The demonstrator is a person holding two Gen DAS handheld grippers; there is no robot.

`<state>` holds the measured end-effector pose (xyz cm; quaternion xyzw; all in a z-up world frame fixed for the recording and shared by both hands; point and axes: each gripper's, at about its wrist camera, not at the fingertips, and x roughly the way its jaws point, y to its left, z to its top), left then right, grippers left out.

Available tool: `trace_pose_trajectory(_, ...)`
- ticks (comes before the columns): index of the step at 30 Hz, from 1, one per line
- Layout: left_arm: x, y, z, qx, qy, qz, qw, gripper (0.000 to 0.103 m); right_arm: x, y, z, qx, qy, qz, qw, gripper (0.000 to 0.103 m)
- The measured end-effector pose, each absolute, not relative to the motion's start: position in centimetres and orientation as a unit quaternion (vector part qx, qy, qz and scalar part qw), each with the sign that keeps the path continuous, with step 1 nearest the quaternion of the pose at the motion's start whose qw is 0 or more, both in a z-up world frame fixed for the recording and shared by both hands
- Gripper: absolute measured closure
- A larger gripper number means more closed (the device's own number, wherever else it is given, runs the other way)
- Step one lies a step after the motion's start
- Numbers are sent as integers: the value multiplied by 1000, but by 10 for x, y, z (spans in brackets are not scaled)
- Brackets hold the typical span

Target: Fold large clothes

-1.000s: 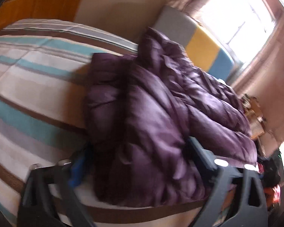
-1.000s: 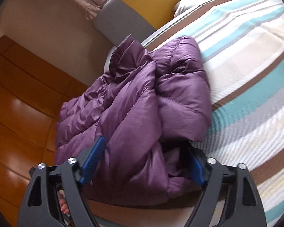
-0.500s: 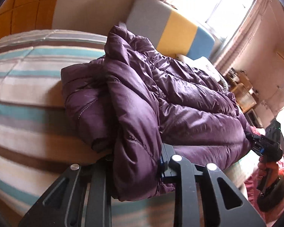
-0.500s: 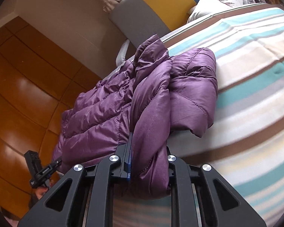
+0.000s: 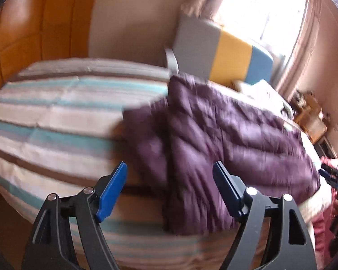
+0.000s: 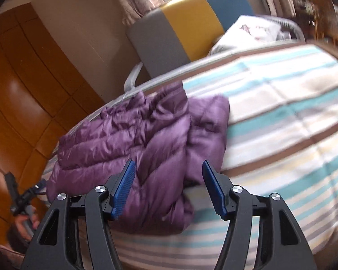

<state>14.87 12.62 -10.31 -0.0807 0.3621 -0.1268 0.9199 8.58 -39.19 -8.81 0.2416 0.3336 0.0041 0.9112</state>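
Bed (image 5: 56,112) w/ a striped cover – teal, white, brown & grey bands – fills most of both views. Behind it a padded headboard (image 6: 180,29) in grey, yellow & blue blocks, a bright window (image 5: 259,6) w/ curtains above, & orange-brown wood panelling (image 6: 22,101) along the side wall. A white pillow (image 6: 254,31) lies at the head end, by the headboard.

Purple puffer jacket (image 6: 146,148) lies bunched & partly folded on the cover near the bed's front edge, quilted body spread toward the panelling side, one thick fold doubled over along the middle & a sleeve-like lobe beside it on the stripes. In the left wrist view the same jacket (image 5: 225,139) looks darker & motion-blurred, its near end hanging over the bed edge.

Left gripper (image 5: 170,189): jaws have just been opening & now stand wide apart, blue pads clear of the cloth; nothing gripped, jacket's near end shows between & beyond them. Right gripper (image 6: 166,186): jaws also just opened, set fairly wide, nothing held; jacket's folded edge shows in the gap but pads don't press it.

Small stuff: a hand (image 6: 27,220) low at the left edge of the right wrist view; blurred wooden furniture (image 5: 311,117) far right
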Motion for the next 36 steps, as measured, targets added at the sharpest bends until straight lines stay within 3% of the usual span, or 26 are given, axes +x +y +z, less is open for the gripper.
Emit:
trace_pose_trajectory(5,194,101,-81,-40,353,-136,925,20,131,-391,-72,204,333,10,921,42)
trace_pose_trajectory(10,257,69,-93,-36,414,-145,898,19,188,-383,-88,172,387,-5,906,42)
trace_pose_trajectory(12,270,62,-100,-38,434,-141,889,22,201,-379,-95,146,404,-13,903,55)
trace_pose_trajectory(13,274,58,-105,-34,443,-141,885,28,204,-376,-97,133,411,-12,902,77)
trace_pose_trajectory(14,276,54,-110,-30,453,-150,878,49,207,-371,-99,113,420,-16,900,87)
trace_pose_trajectory(15,273,52,-111,-30,458,-156,875,67,207,-367,-98,100,421,-18,901,90)
trace_pose_trajectory(17,265,49,-106,-28,447,-163,879,88,199,-362,-86,83,412,-14,907,96)
trace_pose_trajectory(18,258,51,-99,-28,437,-168,883,93,195,-363,-79,83,407,-14,910,96)
trace_pose_trajectory(25,259,62,-64,-61,381,-165,908,96,197,-373,-32,92,362,-10,928,96)
trace_pose_trajectory(36,316,41,-107,-59,422,-108,898,95,263,-401,-89,147,403,-59,902,96)
